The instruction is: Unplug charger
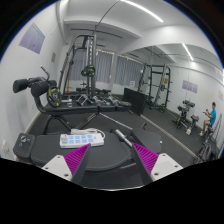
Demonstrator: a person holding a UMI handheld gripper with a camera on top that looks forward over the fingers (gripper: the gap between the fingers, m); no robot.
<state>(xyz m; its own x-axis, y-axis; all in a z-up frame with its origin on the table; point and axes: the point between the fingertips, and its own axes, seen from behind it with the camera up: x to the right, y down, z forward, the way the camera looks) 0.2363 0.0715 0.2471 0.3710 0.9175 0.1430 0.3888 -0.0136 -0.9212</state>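
A white power strip (83, 139) lies on a dark round table (110, 172), just beyond my left finger. A dark cable (87, 124) runs from the strip away over the table's far side. A grey stick-like object (124, 138) lies on the table ahead, between the fingers' lines. My gripper (112, 158) hovers over the table's near part. Its fingers, with magenta pads (76, 158), stand wide apart with nothing between them. I cannot make out a charger plug on the strip.
The room is a gym. A power rack (80, 70) stands behind the table, another rack (157, 85) further right. A black machine (35, 90) stands at the left. A person (210, 120) is at the far right near an exercise bike (185, 112).
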